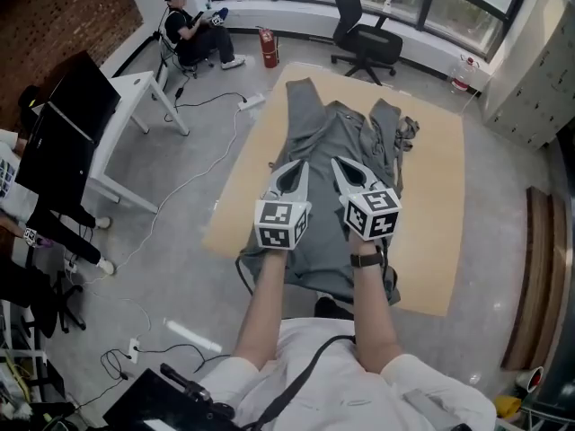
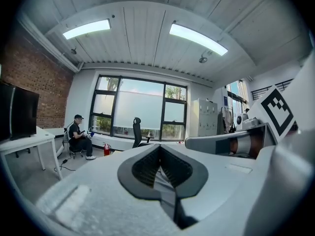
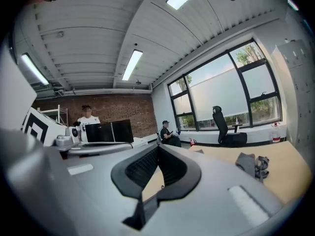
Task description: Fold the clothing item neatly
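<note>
Our left tongs (image 1: 297, 172) and right tongs (image 1: 345, 171) hover clenched and empty, side by side and equally near the grey garment (image 1: 329, 137), which stretches lengthwise away from us on the desk (image 1: 436, 205).

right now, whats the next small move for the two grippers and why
Probably open both first: the left gripper and right gripper are shut and empty above the grey garment, which lies spread and unfolded on the table. Shut, they cannot pinch the cloth.
</note>
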`<state>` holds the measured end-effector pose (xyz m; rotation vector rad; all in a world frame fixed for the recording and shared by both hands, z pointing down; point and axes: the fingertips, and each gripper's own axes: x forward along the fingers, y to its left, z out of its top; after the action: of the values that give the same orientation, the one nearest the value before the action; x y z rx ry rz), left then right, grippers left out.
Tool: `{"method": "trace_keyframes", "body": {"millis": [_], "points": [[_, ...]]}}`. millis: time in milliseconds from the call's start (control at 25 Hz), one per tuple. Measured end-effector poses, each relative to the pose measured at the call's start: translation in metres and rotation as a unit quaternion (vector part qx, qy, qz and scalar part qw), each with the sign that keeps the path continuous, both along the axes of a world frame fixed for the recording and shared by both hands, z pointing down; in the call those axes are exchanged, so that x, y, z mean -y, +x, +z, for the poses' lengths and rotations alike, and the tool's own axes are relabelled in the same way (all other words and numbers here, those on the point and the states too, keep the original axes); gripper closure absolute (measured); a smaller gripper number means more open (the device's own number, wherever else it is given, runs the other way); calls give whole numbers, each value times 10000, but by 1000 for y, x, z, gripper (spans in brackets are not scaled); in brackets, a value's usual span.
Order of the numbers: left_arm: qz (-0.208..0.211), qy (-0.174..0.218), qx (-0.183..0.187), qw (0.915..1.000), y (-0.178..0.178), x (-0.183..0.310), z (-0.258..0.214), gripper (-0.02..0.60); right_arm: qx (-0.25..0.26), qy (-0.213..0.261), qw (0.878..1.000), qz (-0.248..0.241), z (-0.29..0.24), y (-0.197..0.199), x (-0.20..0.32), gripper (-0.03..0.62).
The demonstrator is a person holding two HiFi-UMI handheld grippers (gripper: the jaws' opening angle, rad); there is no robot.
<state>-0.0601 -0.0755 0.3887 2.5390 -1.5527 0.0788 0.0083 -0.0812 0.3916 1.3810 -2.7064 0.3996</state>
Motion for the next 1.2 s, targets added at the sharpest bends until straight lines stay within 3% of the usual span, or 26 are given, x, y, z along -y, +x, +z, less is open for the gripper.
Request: {"method": "trace_keyframes", "body": {"millis": [280, 520, 840, 1000, 1200], "points": [[-253, -242, 172, 9992, 19, 42, 19, 581, 136, -246, 9992, -267, 20, 21, 50, 589], [-503, -631, 406, 9959, 15, 52, 56, 581, 311, -669, 9961, -477, 61, 24, 69, 589], [-792, -1214, 518, 9881, -20, 60, 110, 581, 75, -1255, 9906, -544, 137, 13, 95, 589], [-940, -1609, 578, 9808, -40, 53, 145, 581, -124, -1666, 9840, -615, 183, 3, 107, 589], [-1144, -2019, 648, 9705, -67, 48, 176, 581, -263, -1826, 9792, -840, 208, -20, 128, 589]]}}
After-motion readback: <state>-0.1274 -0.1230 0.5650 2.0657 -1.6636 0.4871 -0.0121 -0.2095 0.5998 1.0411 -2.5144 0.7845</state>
